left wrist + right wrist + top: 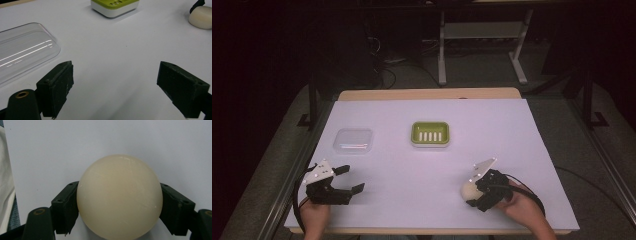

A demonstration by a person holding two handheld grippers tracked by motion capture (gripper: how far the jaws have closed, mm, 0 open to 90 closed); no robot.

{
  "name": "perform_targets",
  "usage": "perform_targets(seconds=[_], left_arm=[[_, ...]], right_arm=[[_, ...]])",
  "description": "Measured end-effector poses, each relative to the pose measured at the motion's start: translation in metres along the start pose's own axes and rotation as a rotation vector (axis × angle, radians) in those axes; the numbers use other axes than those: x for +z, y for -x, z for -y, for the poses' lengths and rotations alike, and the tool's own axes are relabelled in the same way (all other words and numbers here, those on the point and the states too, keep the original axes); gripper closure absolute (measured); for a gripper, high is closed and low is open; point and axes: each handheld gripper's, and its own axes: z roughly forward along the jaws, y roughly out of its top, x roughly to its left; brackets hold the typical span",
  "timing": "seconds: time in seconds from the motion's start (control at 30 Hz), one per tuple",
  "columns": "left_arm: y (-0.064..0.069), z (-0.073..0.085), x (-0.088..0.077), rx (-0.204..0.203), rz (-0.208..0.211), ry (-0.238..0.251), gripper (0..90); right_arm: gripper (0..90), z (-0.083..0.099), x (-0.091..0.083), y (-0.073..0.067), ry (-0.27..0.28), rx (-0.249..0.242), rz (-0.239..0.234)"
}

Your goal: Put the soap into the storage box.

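A bench with a white sheet (432,165) over it holds a few things. Near the far middle sits a green and white plastic soap dish (430,134) with little slots in its floor, and nothing lies in it. To its left, well apart, lies a clear plastic lid (353,140), flat on the sheet, with nothing on it or under it that can be seen. The right gripper (473,192) is near the front right of the bench, held by a hand (522,202). Its two black fingers (65,207) are squeezed against the sides of a round, cream-coloured bar of soap (119,197), one on each side, touching it. The soap is down low at the white sheet, well away from the dish. The left gripper (351,179) is at the front left, just in front of the clear lid. Its fingers (57,86) are spread wide apart and hold nothing, with bare white sheet between them.
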Motion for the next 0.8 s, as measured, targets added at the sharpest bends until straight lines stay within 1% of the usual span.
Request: perform_targets(seconds=[0.1, 0.17, 0.33, 0.4, 0.5, 0.53, 0.57, 0.7, 0.73, 0.8], left_arm=[[-0.0001, 0.0001, -0.0001, -0.001, -0.001, 0.001, 13.2], [-0.0002, 0.0001, -0.0001, -0.003, -0.002, 0.005, 13.2], [-0.0003, 0.0002, -0.0002, -0.003, -0.004, 0.004, 13.2], [0.0002, 0.0003, -0.0003, -0.011, -0.005, 0.009, 13.2], [-0.0002, 0.0004, -0.0006, -0.007, -0.007, 0.006, 13.2], [-0.0003, 0.0004, -0.0006, -0.008, -0.007, 0.003, 13.2], [-0.0004, 0.0003, -0.0006, -0.006, -0.006, 0.004, 13.2], [-0.0003, 0.0008, -0.0007, -0.011, -0.008, 0.008, 13.2], [-0.0003, 0.0011, -0.0007, -0.013, -0.009, 0.010, 13.3], [-0.0011, 0.0014, -0.0007, -0.017, -0.007, 0.005, 13.2]], right_arm=[[24.1, -0.0010, 0.0005, -0.0003, -0.001, -0.011, 0.005], [24.2, -0.0020, 0.0006, -0.0015, 0.000, -0.013, -0.007], [24.3, -0.0030, 0.0008, -0.0020, -0.007, -0.030, 0.002], [24.3, -0.0035, 0.0003, -0.0032, -0.010, -0.026, -0.007], [24.4, -0.0041, -0.0004, -0.0032, -0.005, -0.041, -0.001], [24.4, -0.0048, -0.0015, -0.0038, -0.003, -0.029, -0.009], [24.4, -0.0059, -0.0035, -0.0033, 0.009, -0.026, -0.007], [24.4, -0.0073, -0.0051, -0.0027, 0.021, -0.032, -0.005], [24.4, -0.0081, -0.0058, -0.0031, 0.024, -0.026, -0.013], [24.4, -0.0094, -0.0075, -0.0029, 0.027, -0.030, -0.009]])
